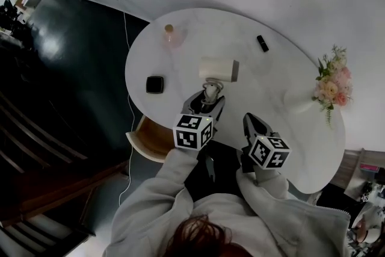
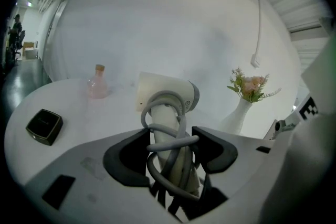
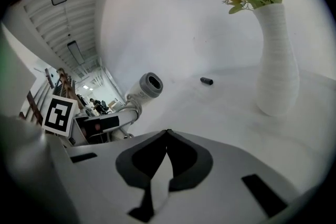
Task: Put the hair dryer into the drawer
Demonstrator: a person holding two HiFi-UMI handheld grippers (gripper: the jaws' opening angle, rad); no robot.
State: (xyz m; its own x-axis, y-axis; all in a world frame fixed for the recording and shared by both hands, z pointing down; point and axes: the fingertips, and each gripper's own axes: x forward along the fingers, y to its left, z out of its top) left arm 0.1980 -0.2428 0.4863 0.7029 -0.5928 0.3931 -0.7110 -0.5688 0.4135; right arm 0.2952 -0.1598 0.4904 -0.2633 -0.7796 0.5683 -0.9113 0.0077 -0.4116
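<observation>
The cream hair dryer has its grey cord wound round the handle. It hangs just above the near part of the white table. My left gripper is shut on the handle, and in the left gripper view the black pads press the handle and cord of the hair dryer from both sides. Just left of the gripper and below the table edge, the wooden drawer stands pulled open. My right gripper hovers to the right with its jaws closed tip to tip and nothing in them. It sees the hair dryer's nozzle at its left.
On the table stand a pink bottle, a black square box, a small black item and a white vase of flowers. The vase rises close to the right gripper's right side. A white wall lies behind the table.
</observation>
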